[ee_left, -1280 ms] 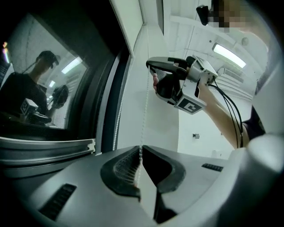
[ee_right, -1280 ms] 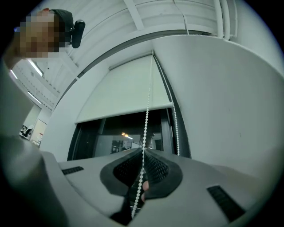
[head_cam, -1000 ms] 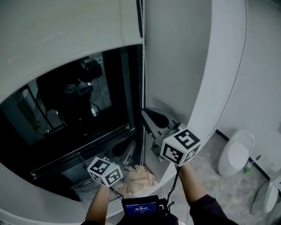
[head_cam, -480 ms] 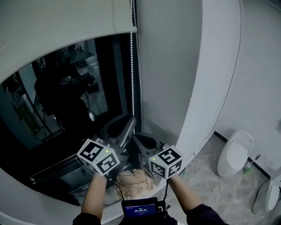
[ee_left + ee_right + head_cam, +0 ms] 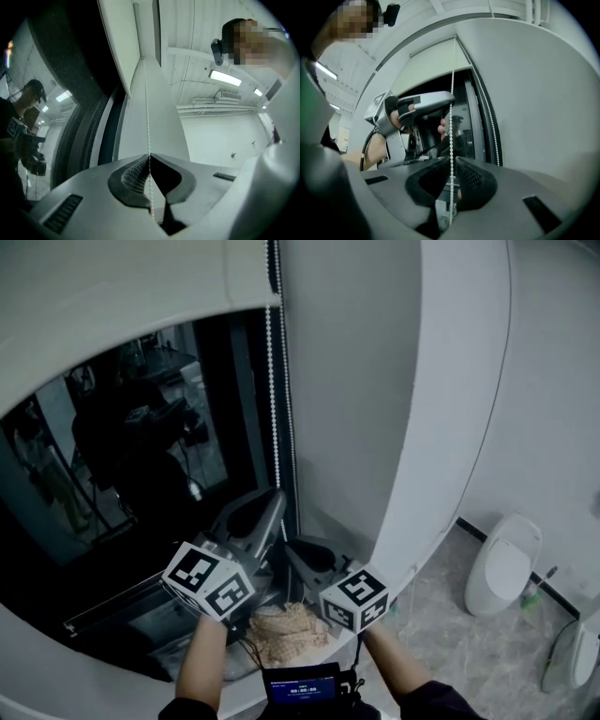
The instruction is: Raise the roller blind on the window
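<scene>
First, in the head view, we saw the roller blind (image 5: 122, 296) covering the top of the dark window (image 5: 112, 465), with its bead chain (image 5: 273, 381) hanging down the window's right side. Our left gripper (image 5: 272, 504) met the chain just above our right gripper (image 5: 298, 551).

Next, in the left gripper view, the left gripper (image 5: 149, 157) had its jaws pressed together on the bead chain (image 5: 147, 112), which ran straight up from them.

Lastly, in the right gripper view, the right gripper (image 5: 451, 158) likewise pinched the bead chain (image 5: 451, 93). The left gripper (image 5: 417, 104) showed higher up, and a second strand (image 5: 487, 117) hung free to the right.
</scene>
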The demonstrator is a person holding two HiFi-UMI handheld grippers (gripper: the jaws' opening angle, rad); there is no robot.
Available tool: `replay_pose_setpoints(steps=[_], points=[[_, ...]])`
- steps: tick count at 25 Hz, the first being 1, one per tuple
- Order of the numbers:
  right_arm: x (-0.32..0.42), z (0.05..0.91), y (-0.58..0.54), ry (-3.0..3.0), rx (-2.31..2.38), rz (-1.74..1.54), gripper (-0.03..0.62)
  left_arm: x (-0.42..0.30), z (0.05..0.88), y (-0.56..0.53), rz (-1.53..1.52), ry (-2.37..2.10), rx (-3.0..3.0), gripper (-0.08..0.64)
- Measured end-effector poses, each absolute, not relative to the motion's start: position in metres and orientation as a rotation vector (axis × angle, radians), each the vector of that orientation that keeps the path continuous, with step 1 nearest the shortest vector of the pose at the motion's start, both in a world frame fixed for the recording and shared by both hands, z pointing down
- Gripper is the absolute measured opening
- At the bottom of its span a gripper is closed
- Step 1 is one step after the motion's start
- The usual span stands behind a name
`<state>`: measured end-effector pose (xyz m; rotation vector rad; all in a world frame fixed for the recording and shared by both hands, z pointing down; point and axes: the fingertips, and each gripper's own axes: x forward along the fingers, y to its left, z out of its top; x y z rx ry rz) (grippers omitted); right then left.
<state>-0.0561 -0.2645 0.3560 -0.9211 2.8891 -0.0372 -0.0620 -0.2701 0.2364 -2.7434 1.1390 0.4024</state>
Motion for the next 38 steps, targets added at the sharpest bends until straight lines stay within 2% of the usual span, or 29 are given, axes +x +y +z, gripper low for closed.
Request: replay_pose_setpoints(steps=[5,13,18,20,23,26,29,38], points=[[-0.044,0.325,-0.261,2.831,-0.859,-0.037,0.040,-0.078,0.258,-0.270,0.384,1.184,-2.756,0.011],[-0.042,0.212,-0.265,2.711,-0.812,0.162,0.063,-0.048,0.384,-0.264,0.045,1.207,-2.885,0.011],[-0.042,0.190,-0.268,2.657,-0.861,0.221,0.061,-0.054,0.417,-0.256,0.036,1.240,-2.947,0.011],[-0.045,0.189,-0.266,2.659,-0.869,0.243,0.021,-0.057,0.416,-0.255,0.036,1.240,-2.941,0.011],[-0.047,0.191,-0.267,2.649,-0.909,0.285,0.017,-0.061,0.414,-0.250,0.066,1.172,-2.941,0.012],[-0.045,0.196,-0.269,2.654,-0.983,0.378,0.017,-0.077,0.400,-0.249,0.224,1.154,-2.991,0.012],[-0.051,0.217,-0.269,2.707,-0.965,0.357,0.017,-0.096,0.358,-0.257,0.400,1.192,-2.972,0.012],[-0.081,0.328,-0.267,2.891,-0.970,0.229,0.017,-0.092,0.234,-0.265,0.435,1.134,-2.752,0.014]])
